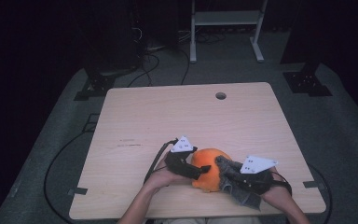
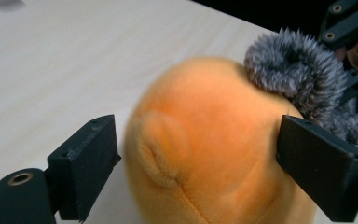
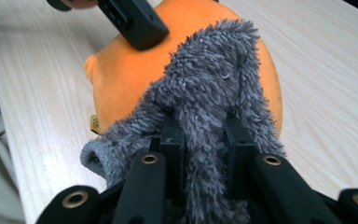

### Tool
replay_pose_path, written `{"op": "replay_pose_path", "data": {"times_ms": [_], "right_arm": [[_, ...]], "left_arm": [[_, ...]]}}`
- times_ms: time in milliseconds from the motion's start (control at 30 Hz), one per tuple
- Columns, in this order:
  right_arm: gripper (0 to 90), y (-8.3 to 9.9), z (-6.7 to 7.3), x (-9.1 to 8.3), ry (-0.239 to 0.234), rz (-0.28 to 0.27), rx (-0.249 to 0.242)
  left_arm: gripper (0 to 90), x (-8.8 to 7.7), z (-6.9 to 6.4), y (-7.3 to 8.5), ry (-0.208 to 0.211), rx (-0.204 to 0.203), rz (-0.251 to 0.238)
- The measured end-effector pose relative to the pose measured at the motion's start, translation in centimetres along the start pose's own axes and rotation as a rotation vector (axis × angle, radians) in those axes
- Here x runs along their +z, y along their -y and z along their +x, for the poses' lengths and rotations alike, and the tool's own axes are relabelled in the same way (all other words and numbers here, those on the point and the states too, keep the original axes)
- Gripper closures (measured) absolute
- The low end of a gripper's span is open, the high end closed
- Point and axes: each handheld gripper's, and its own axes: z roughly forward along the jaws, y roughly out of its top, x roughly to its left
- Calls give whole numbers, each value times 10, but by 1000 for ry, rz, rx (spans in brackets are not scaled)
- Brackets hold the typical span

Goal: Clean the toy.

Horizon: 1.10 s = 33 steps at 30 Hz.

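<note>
Near the front edge of the worktop (image 1: 177, 112) sat an orange plush toy (image 1: 208, 169), and every place below is given from it. Against its left side stood the left hand-held gripper (image 1: 204, 168), its 2 jaws parted wide around the rounded orange body. In the left gripper view the toy (image 2: 214, 149) bulged between those jaws: one jaw stood just clear of the plush with bare wood showing in the gap, while the other lay at the toy's edge, where contact could not be told. That gripper was not squeezing the toy.

Draped over the toy's right side lay a grey fuzzy cloth (image 1: 230, 179). The right hand-held gripper (image 1: 223, 165) came in from the toy's right and was clamped narrowly on that cloth; in the right gripper view the cloth (image 3: 205, 107) ran from between the 2 black jaws up onto the orange plush (image 3: 130, 70). A small ear-like flap (image 2: 161, 151) showed on the toy's surface facing the left gripper.
</note>
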Motion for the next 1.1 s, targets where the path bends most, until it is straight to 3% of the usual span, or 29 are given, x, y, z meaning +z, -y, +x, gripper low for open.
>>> {"op": "replay_pose_path", "data": {"times_ms": [33,100,167,233,300,367,433,467,500,600,667,733,767,800,833,900,967,1000,1100], "right_arm": [[728,1,-1,0,-7,0,2],[725,2,-4,-4,-31,-3,11],[723,2,-12,-13,-31,-38,54],[721,2,-21,-19,15,-81,119],[720,4,-25,-14,38,-50,139],[723,5,-23,-9,9,-42,136],[723,3,-18,-9,-2,-44,114],[722,2,-17,-9,-2,-44,105],[721,3,-16,-9,7,-38,101],[721,6,-20,-10,17,-20,105],[720,7,-23,-15,26,-32,121],[712,4,-26,-21,69,-72,127],[713,2,-28,-23,91,-110,144],[714,-1,-30,-23,99,-139,164],[715,-3,-32,-21,106,-142,164],[720,-3,-32,-10,97,-100,153],[728,-1,-22,4,77,-60,126],[728,-3,-18,7,69,-59,115],[727,-5,-12,8,80,-66,100]], "left_arm": [[194,0,0,1,24,17,-2],[298,-2,-3,2,8,72,-4],[350,-3,-5,3,11,121,-4],[366,-6,-10,3,51,186,7],[348,-10,-13,2,80,211,18],[244,-12,-14,0,76,206,29],[94,-8,-12,-4,20,127,73],[52,-4,-11,-5,22,97,98],[68,-1,-12,-5,41,90,105],[274,0,-22,-4,22,168,50],[357,-4,-29,-6,-15,287,-47],[388,-7,-37,-8,-113,437,-133],[386,-7,-38,-8,-140,481,-175],[376,-7,-36,-8,-131,464,-178],[346,-6,-31,-8,-97,417,-147],[233,-5,-22,-4,-98,343,-68],[153,-6,-14,0,-73,268,-62],[148,-7,-13,1,-74,255,-53],[249,-10,-13,4,-59,261,-28]]}}
